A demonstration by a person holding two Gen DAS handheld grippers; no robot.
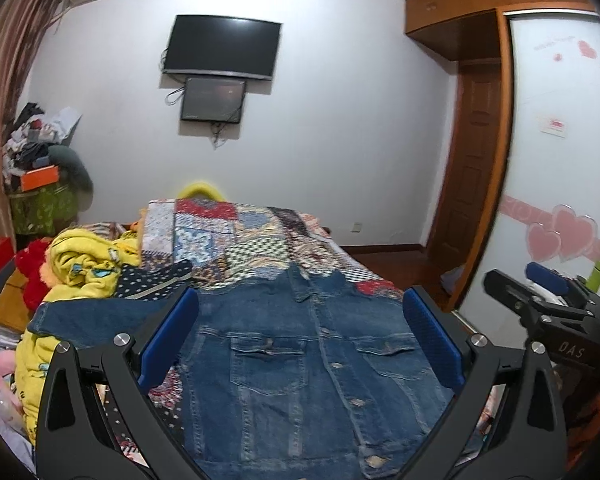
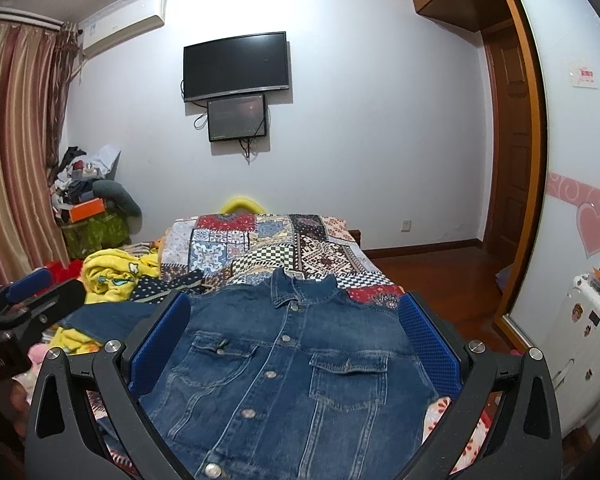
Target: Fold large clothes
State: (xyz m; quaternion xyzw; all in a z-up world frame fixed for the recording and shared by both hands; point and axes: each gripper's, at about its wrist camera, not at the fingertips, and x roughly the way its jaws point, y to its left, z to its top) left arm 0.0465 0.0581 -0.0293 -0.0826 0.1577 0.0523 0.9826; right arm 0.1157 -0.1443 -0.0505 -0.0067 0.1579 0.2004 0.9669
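Denim jacket (image 2: 288,364) is laid flat, front up, on the patchwork bedspread (image 2: 284,244), collar at 12 o'clock; left gripper (image 1: 300,344) and right gripper (image 2: 296,344) are held wide, empty, equally near above it

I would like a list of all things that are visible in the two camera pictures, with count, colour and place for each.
denim jacket: one, blue, spread flat front-up on the bed, collar toward the far wall
patchwork bedspread: one, many colours, covers the bed
yellow blanket: one, bunched at the bed's left side
dotted cloth: one, dark blue, left of the jacket
television: one, black, on the far wall
small screen: one, black, just below the television
air conditioner: one, white, upper left wall
curtain: striped pink-brown, far left
wardrobe: wooden, at right
left gripper: open, above the jacket
right gripper: open, above the jacket
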